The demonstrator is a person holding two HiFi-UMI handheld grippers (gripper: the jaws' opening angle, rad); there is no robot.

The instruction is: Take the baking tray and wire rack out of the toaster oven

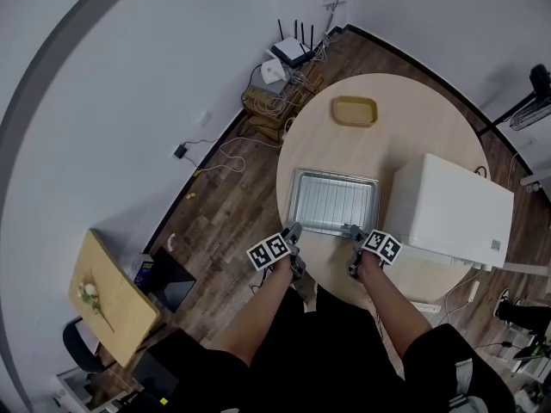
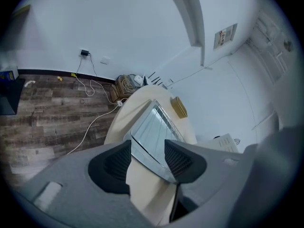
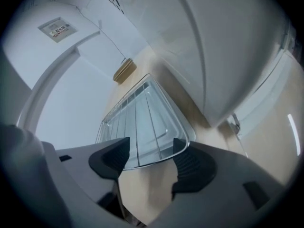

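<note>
The metal baking tray [image 1: 334, 201] lies flat on the round table [image 1: 413, 127] with the wire rack [image 1: 337, 191] resting in it, left of the white toaster oven [image 1: 452, 209]. My left gripper [image 1: 295, 231] is at the tray's near left corner and my right gripper [image 1: 353, 233] at its near right corner. In the left gripper view the tray's [image 2: 149, 129] corner reaches in between the spread pads of the left gripper [image 2: 147, 160]. In the right gripper view the tray's [image 3: 164, 127] near rim with the rack [image 3: 137, 120] sits just ahead of the right gripper [image 3: 149, 163]. Both stand open, pressing on nothing.
A yellow dish [image 1: 355, 111] sits at the table's far side. The table's near edge is right behind both grippers. On the wooden floor lie cables and a router [image 1: 288, 54] by the wall, and a small wooden table [image 1: 108, 295] stands at the left.
</note>
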